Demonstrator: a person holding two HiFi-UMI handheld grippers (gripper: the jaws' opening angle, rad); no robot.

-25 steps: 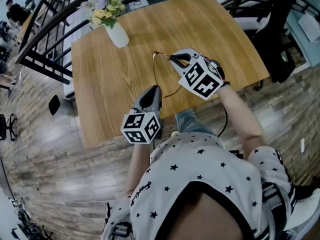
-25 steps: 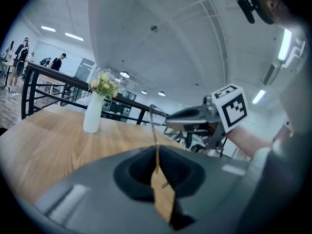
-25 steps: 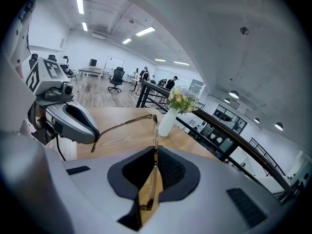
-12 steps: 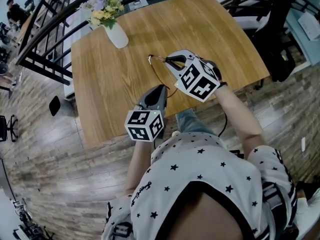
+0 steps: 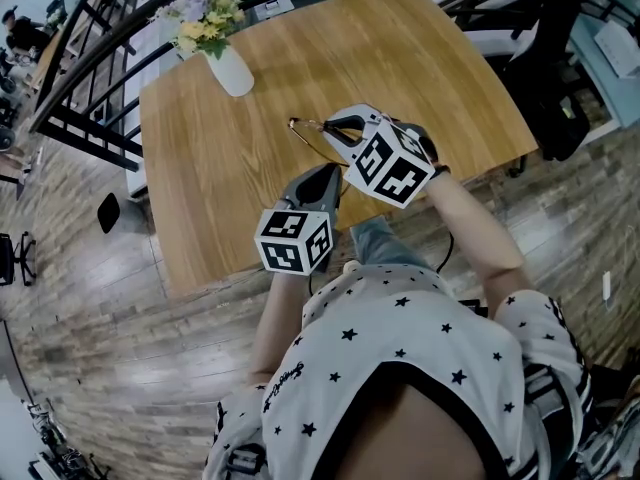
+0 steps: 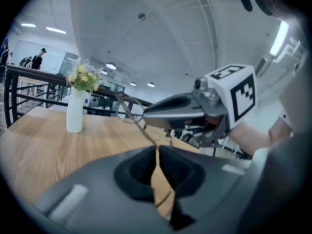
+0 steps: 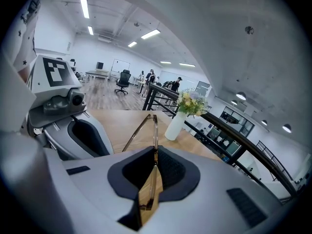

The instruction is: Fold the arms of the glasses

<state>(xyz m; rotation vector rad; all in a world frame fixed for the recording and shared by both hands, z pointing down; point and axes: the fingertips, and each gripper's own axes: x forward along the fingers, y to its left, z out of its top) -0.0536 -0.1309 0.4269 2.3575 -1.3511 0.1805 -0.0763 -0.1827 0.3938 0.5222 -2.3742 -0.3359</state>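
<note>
I pinch the glasses [image 5: 303, 128] front in my right gripper [image 5: 338, 128]. My left gripper [image 5: 328, 176] squeezes one glasses arm [image 6: 138, 127], which runs up toward the right one.

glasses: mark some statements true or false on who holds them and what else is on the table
1. The left gripper and the right gripper are both closed on the glasses. True.
2. The glasses lie flat on the wooden table. False: they are held up above it between the two grippers.
3. A white vase with flowers stands upright on the table. True.
4. The vase stands between the two grippers. False: it stands apart from them, near the table's far left corner.
</note>
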